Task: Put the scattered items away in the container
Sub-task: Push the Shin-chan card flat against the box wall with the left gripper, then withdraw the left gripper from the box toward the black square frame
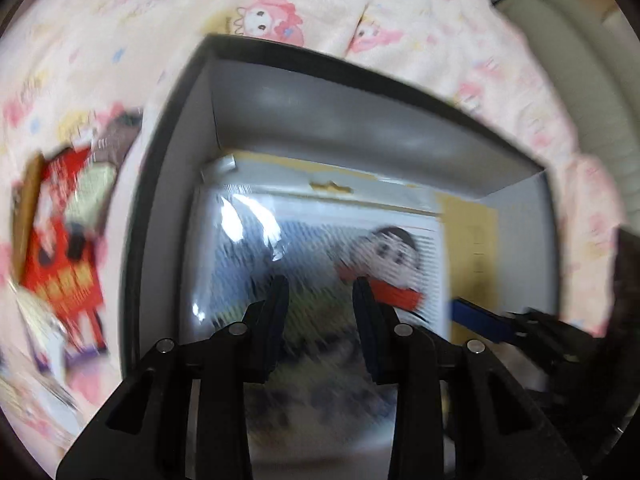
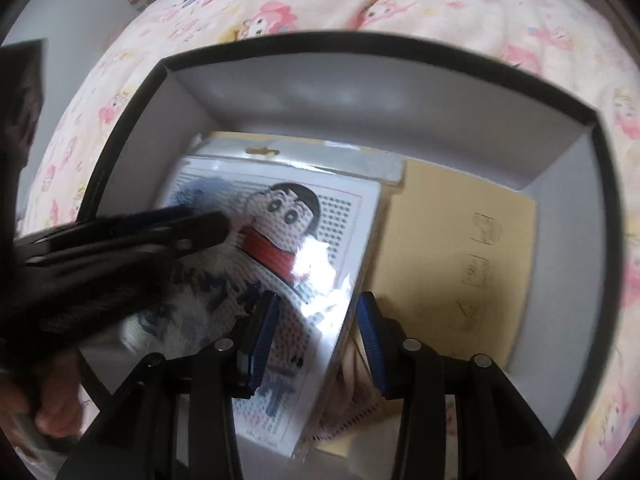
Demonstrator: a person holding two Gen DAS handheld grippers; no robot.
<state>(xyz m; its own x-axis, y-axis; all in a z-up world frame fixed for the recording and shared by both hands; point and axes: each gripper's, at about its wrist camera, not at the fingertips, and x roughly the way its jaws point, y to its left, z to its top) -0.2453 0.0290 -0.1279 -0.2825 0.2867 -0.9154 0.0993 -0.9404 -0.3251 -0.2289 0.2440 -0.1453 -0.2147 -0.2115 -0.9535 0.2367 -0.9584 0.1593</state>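
Note:
A black box with grey inner walls (image 1: 360, 120) (image 2: 360, 100) lies on a pink cartoon bedspread. Inside it lies a clear plastic packet with a cartoon boy picture (image 1: 320, 248) (image 2: 288, 224) on top of a yellow card (image 2: 460, 248). My left gripper (image 1: 320, 292) is open over the packet and holds nothing; it also shows in the right wrist view (image 2: 160, 228) reaching in from the left. My right gripper (image 2: 318, 312) is open above the packet's right edge and empty. Its blue-padded tip shows at the right of the left wrist view (image 1: 480, 316).
A red printed packet (image 1: 64, 248) and other small packets lie on the bedspread (image 1: 120, 20) left of the box. A pale cushion or furniture edge (image 1: 580, 60) stands at the far right.

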